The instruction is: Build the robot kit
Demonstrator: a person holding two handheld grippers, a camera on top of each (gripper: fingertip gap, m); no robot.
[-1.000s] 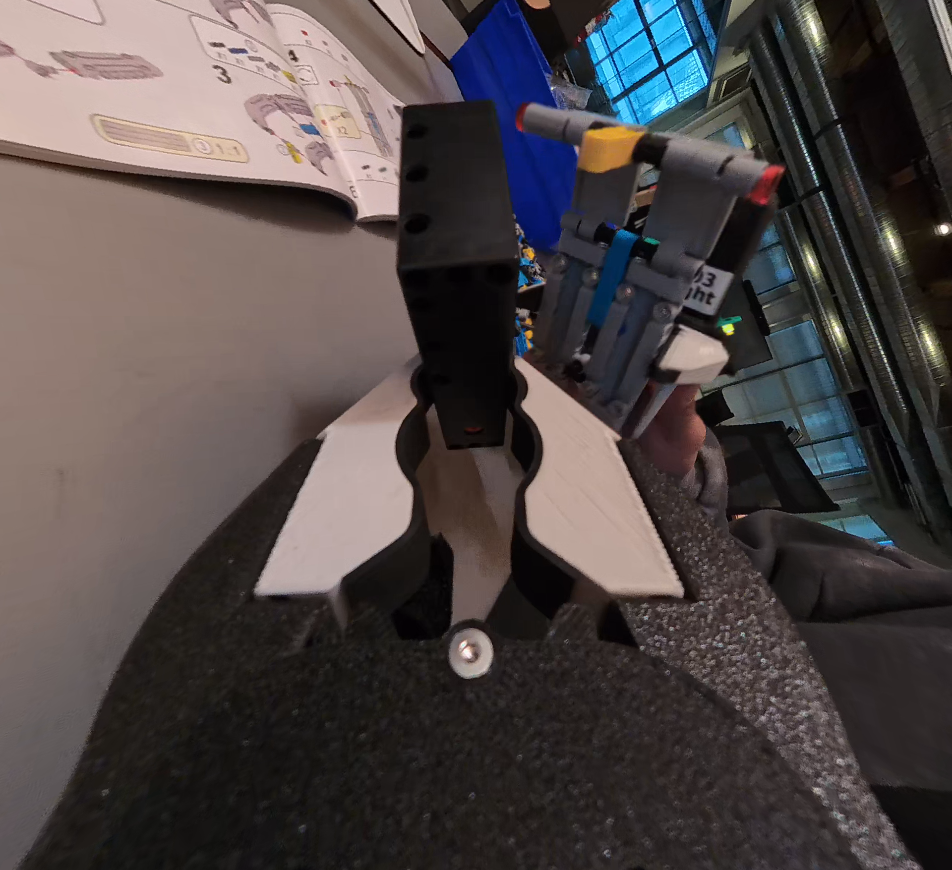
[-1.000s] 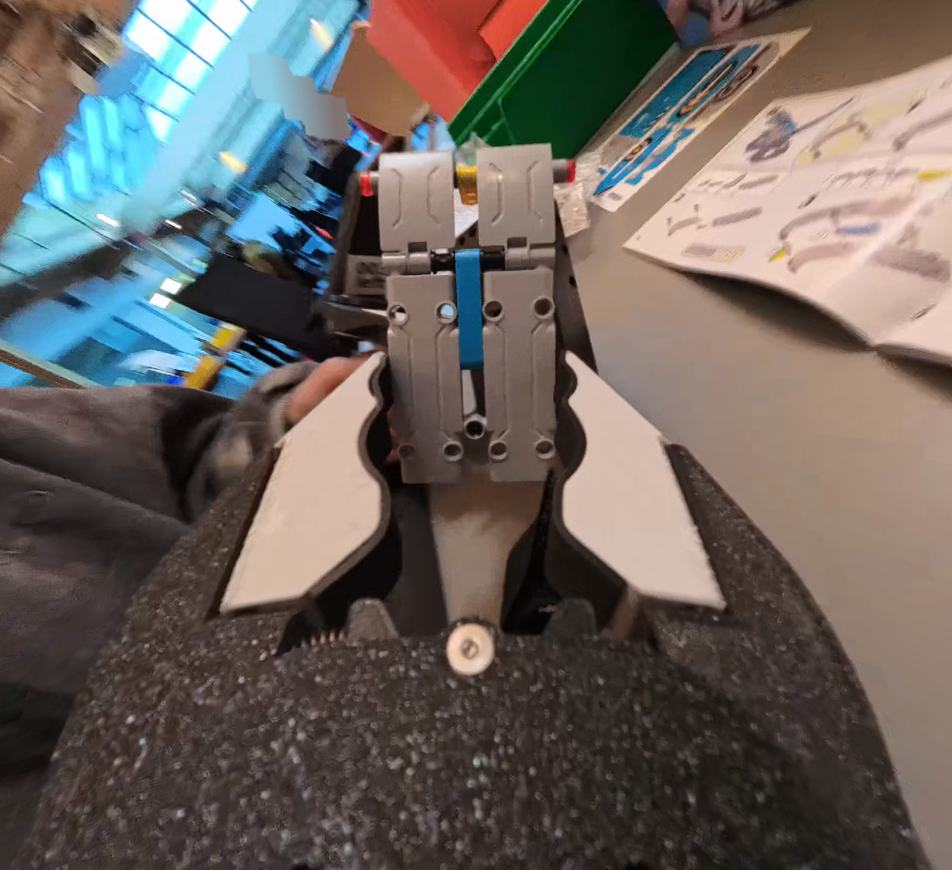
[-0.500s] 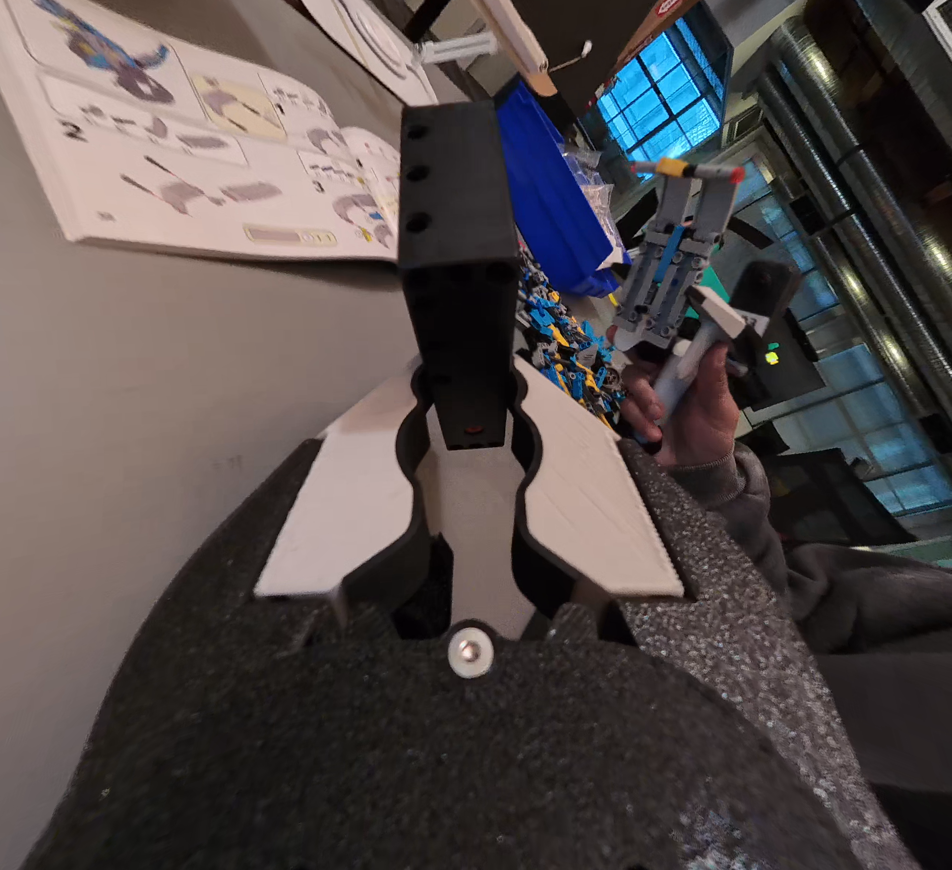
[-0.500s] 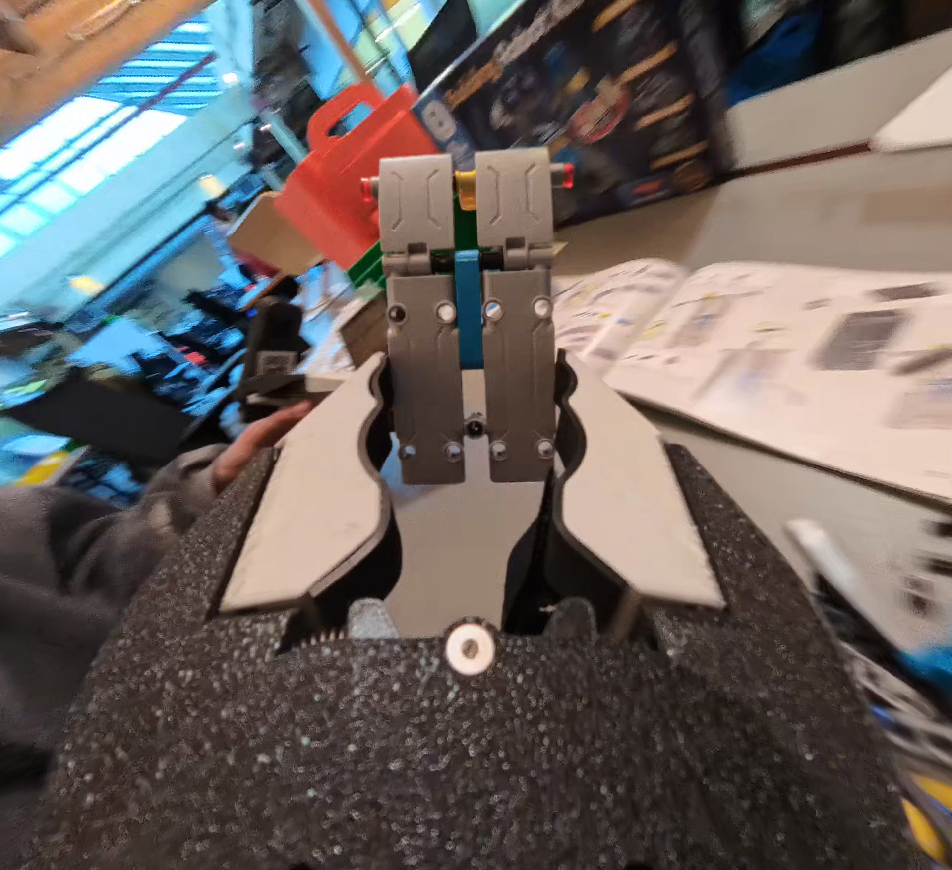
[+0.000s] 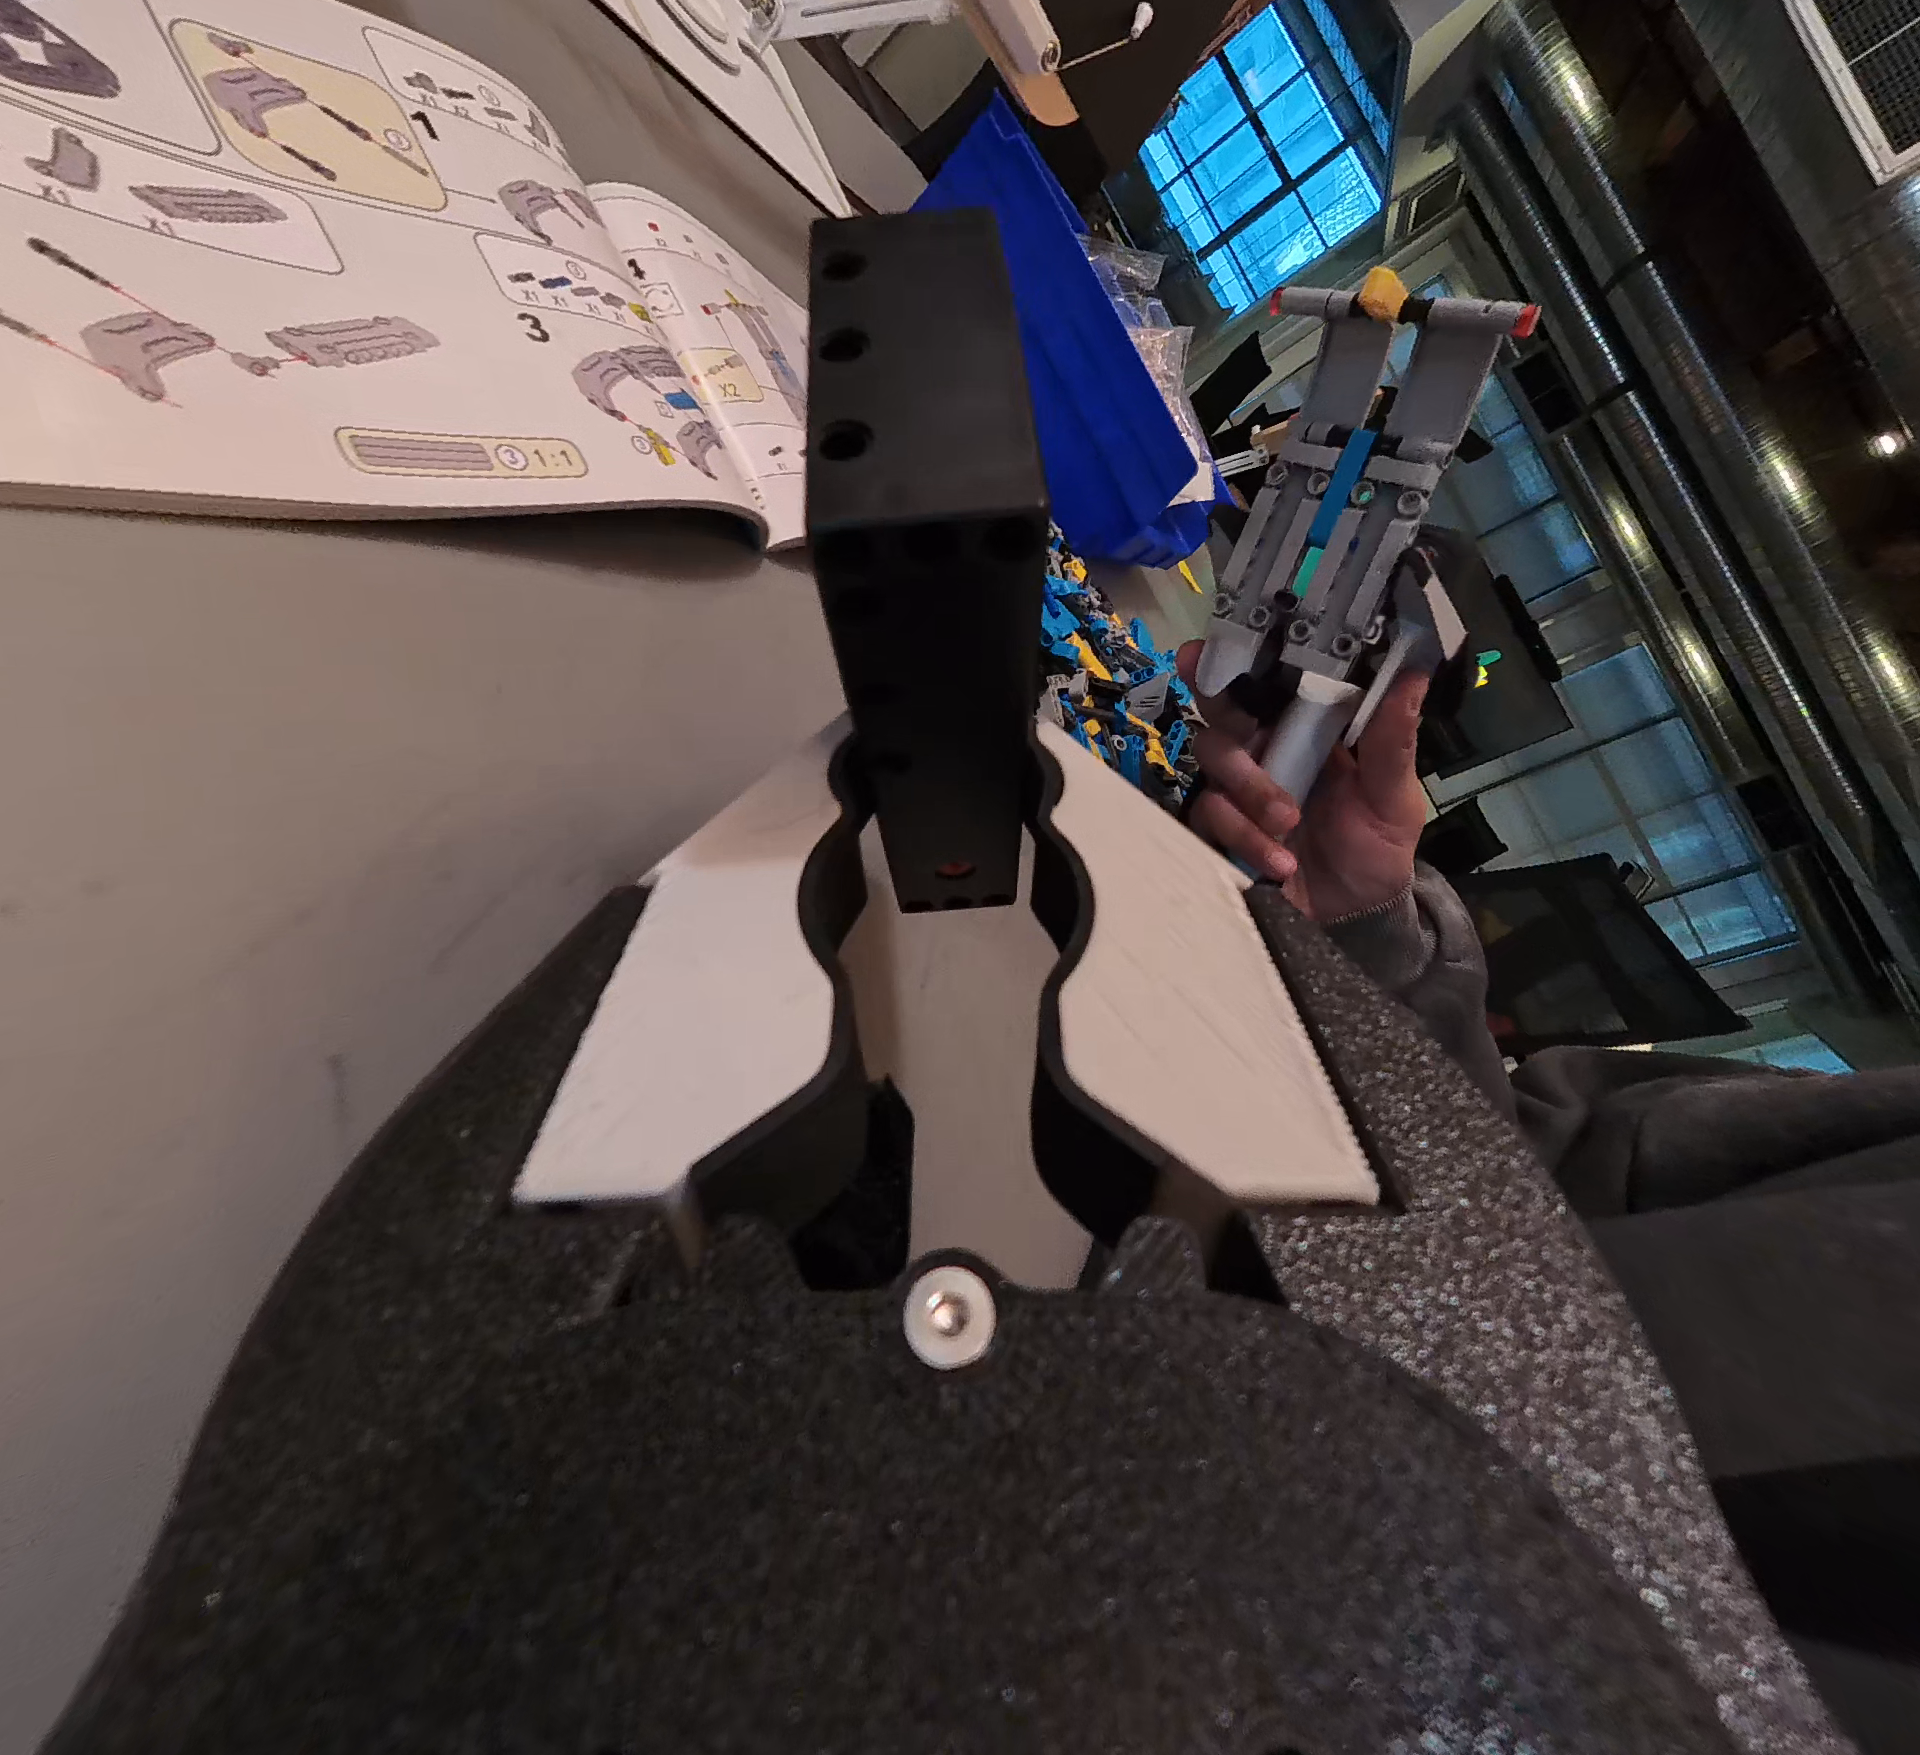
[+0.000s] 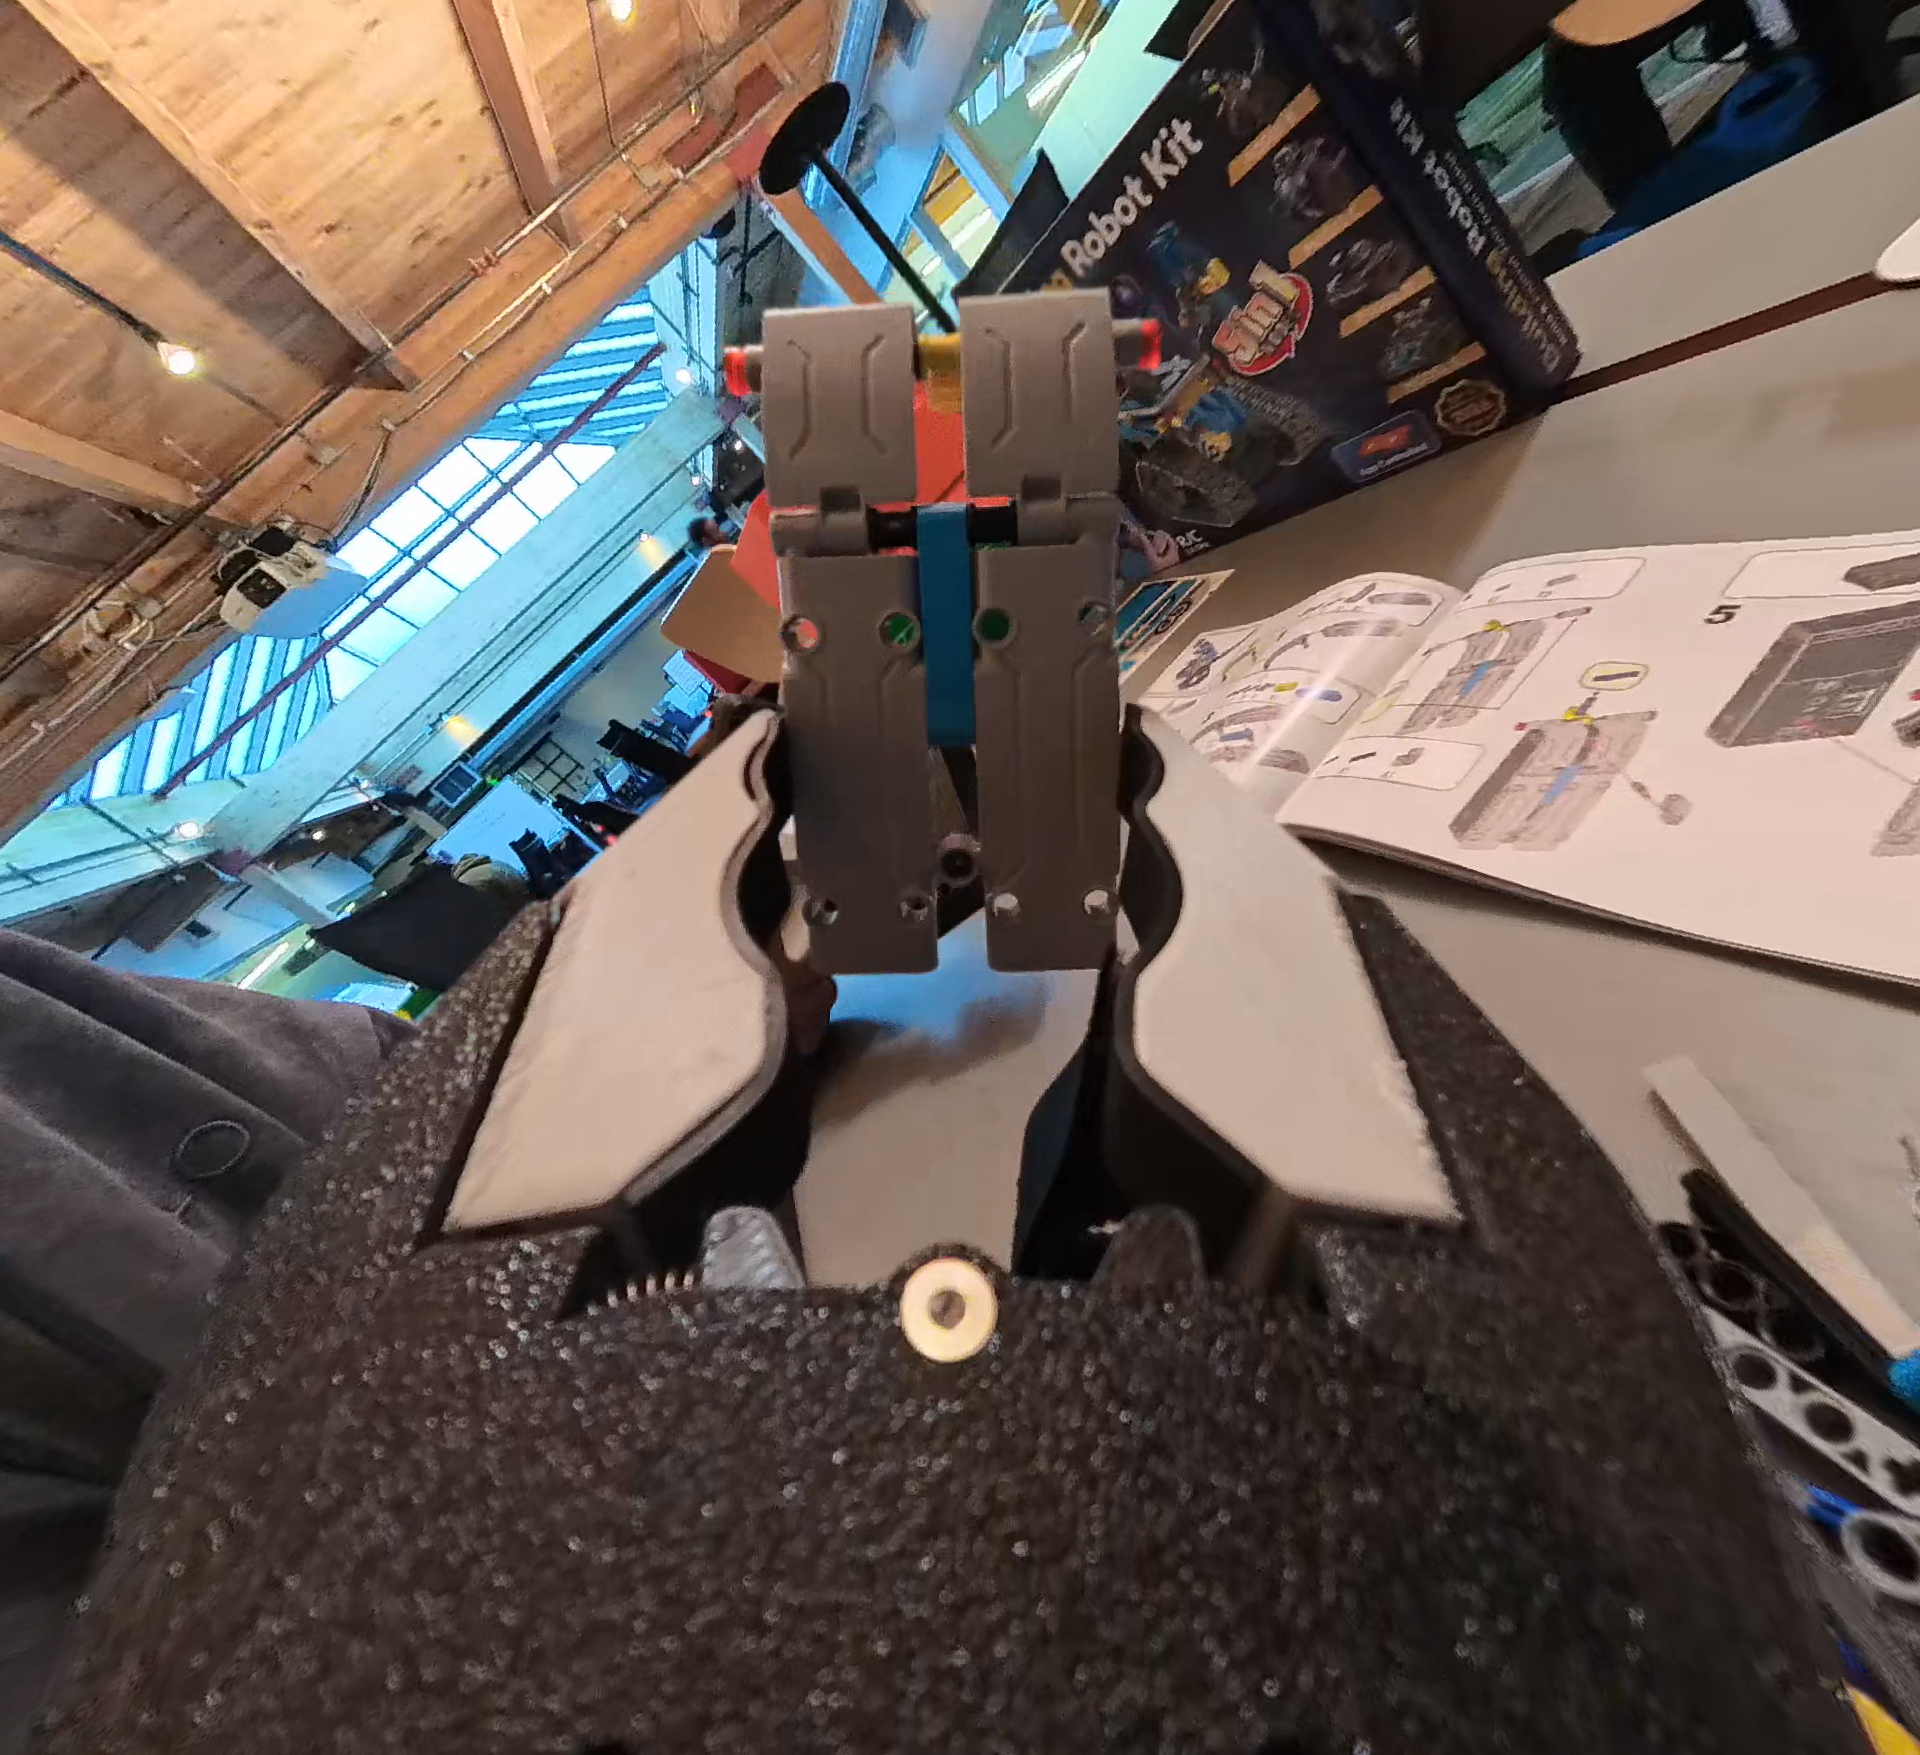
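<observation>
My left gripper (image 5: 940, 770) is shut on a black rectangular block (image 5: 925, 500) with round holes along its side, held upright above the grey table (image 5: 364, 770). My right gripper (image 6: 951, 832) is shut on a grey building-brick assembly (image 6: 940, 625) of two hinged panels with a blue strip in the middle and a yellow and red axle on top. In the left wrist view the same assembly (image 5: 1351, 469) shows to the right, held up in the air apart from the black block, with a person's hand (image 5: 1340, 822) on the right gripper's handle.
An open instruction booklet (image 5: 312, 292) lies on the table; it also shows in the right wrist view (image 6: 1558, 739). A heap of small blue and yellow parts (image 5: 1101, 666) and a blue bin (image 5: 1081, 396) lie beyond. A dark kit box (image 6: 1299, 271) stands at the back. Loose beams (image 6: 1787, 1373) lie at the right. The gap from one gripper's tips to the other's is roughly 20 cm.
The grey assembly was close beside the black block a second ago and now sits farther off to the right. Both views have swung round. Both grippers stay shut on their pieces.
</observation>
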